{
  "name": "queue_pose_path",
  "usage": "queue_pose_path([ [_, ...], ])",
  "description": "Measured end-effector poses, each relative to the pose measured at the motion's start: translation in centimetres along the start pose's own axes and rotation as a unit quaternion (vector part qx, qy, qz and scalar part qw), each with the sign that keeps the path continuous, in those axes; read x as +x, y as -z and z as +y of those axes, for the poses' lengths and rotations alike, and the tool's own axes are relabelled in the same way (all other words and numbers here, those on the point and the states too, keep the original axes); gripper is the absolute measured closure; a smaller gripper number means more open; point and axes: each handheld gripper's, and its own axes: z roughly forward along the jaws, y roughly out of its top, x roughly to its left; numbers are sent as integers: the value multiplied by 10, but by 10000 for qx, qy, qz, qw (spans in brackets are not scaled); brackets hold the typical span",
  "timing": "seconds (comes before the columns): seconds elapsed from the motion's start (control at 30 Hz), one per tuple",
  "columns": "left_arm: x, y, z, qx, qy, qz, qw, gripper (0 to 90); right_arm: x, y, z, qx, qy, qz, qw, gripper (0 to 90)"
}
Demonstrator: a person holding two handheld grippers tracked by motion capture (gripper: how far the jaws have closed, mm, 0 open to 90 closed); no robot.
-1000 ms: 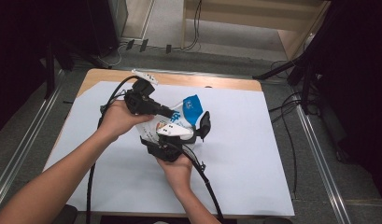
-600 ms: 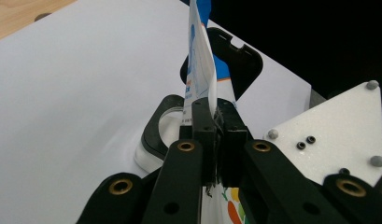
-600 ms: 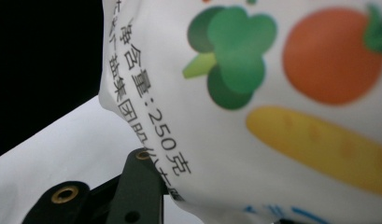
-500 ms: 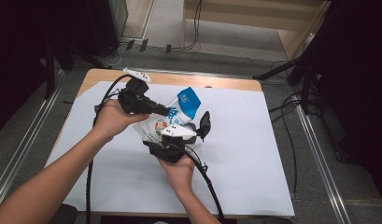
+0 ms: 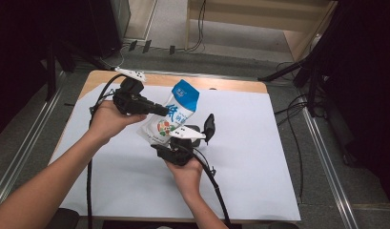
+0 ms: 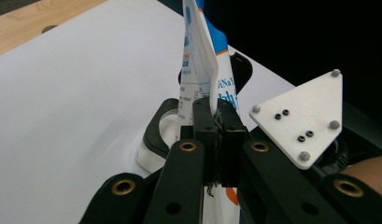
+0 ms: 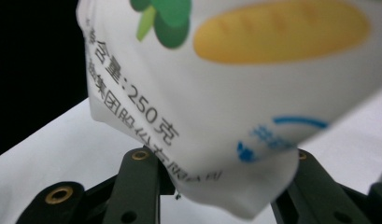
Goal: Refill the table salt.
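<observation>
Bag: a white and blue bag (image 5: 176,112) with a picture of vegetables is held up off the surface, near the middle and a bit toward the far edge. Its blue top tilts toward the far edge.
Left gripper: the left gripper (image 5: 159,110) comes in from the left side and its jaws are pressed together on one edge of the bag. In the left gripper view (image 6: 215,122) the thin edge of the bag (image 6: 200,60) sits between the two black jaws and stands up from them.
Right gripper: the right gripper (image 5: 183,140) sits at the bottom end of the bag, nearer the person. In the right gripper view the bag (image 7: 235,93) hangs right in front of the jaws and hides their tips, so I cannot tell if they are apart or together.
Hands: the left hand (image 5: 107,121) holds the left gripper, and the right hand (image 5: 185,171) holds the right gripper from below.
Surface: a wooden surface (image 5: 230,85) covered with a white sheet (image 5: 259,157).
Plate: a white three-cornered plate (image 6: 303,116) is on top of the right gripper.
</observation>
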Motion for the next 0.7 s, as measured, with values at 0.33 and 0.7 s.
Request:
queue_pose_path([
  [0.33, -2, 13, -2, -50, -110, -11, 9999, 900, -6, 6, 1, -28, -37, -83, 10000, 661],
  [0.7, -3, 16, -2, -70, -186, -62, 9998, 900, -13, 10, 3, -81, -87, -175, 9998, 682],
])
